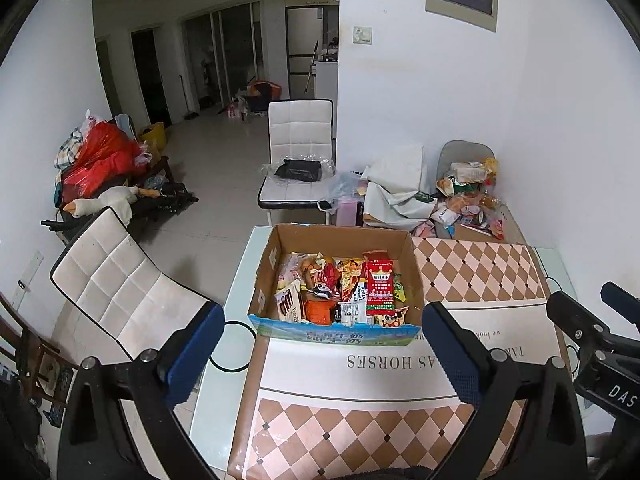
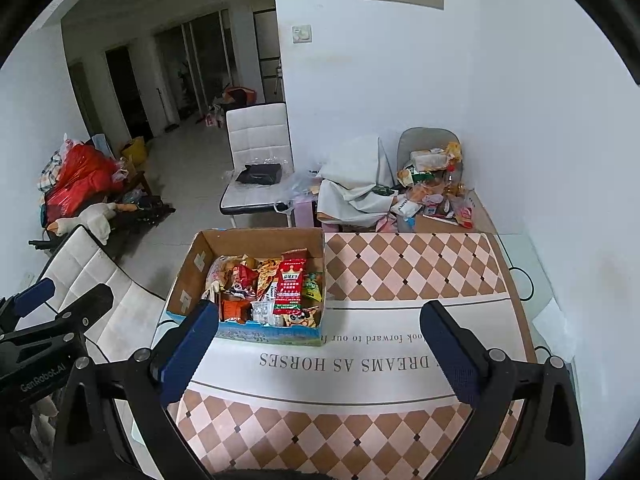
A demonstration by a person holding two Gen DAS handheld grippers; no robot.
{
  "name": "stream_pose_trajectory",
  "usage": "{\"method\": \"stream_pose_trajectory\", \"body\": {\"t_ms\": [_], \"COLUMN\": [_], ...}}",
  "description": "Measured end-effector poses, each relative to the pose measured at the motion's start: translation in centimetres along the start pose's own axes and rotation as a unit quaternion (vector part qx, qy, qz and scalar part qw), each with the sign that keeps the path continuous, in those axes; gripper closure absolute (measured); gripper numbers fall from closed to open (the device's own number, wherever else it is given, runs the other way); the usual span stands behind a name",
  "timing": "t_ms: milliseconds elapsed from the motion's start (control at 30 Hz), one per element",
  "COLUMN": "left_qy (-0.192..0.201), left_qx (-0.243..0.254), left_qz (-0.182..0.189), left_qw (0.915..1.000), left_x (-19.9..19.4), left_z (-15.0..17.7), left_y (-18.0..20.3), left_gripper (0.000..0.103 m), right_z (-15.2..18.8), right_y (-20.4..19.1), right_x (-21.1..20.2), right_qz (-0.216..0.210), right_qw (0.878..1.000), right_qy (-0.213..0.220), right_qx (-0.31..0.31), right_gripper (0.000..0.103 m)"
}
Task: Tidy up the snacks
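Hovering wide apart, empty: left tongs (image 1: pixel 322 346), right tongs (image 2: pixel 318 340), before snack box (image 1: pixel 340 240).

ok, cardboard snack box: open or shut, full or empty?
Open and nearly full. The brown cardboard box has no lid or flaps over it, and mixed snack packets fill it wall to wall.

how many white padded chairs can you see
2. One white quilted padded chair stands at the table's left side; another white quilted padded chair, holding a black item in clear plastic, stands beyond the table's far end. Others may be hidden.
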State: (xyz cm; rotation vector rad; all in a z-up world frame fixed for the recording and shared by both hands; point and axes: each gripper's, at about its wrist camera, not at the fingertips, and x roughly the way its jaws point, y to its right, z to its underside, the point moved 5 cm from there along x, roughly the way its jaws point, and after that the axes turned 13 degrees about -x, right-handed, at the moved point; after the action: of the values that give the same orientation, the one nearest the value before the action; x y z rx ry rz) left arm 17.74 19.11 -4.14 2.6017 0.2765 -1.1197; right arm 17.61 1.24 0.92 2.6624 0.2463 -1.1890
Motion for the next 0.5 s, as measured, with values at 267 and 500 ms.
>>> {"method": "stream_pose_trajectory", "body": {"t_ms": [267,500], "left_qy": [0.004,0.005], "left_qx": [0.000,0.000], "left_qz": [0.001,0.003], "left_qw": [1.0000,1.0000], "left_x": [-0.4,-0.8], "left_z": [0.0,0.1], "left_y": [0.1,0.2], "left_gripper": [0.002,0.002], "right_z": [0.1,0.5], "right_y": [-0.1,0.1], "right_x": [-0.2,-1.3], "right_qz": [-0.002,0.002], "right_qw": [1.000,1.000], "right_qy": [0.001,0.006], "right_qx": [-0.001,-0.001], "right_gripper": [0.000,0.000]}}
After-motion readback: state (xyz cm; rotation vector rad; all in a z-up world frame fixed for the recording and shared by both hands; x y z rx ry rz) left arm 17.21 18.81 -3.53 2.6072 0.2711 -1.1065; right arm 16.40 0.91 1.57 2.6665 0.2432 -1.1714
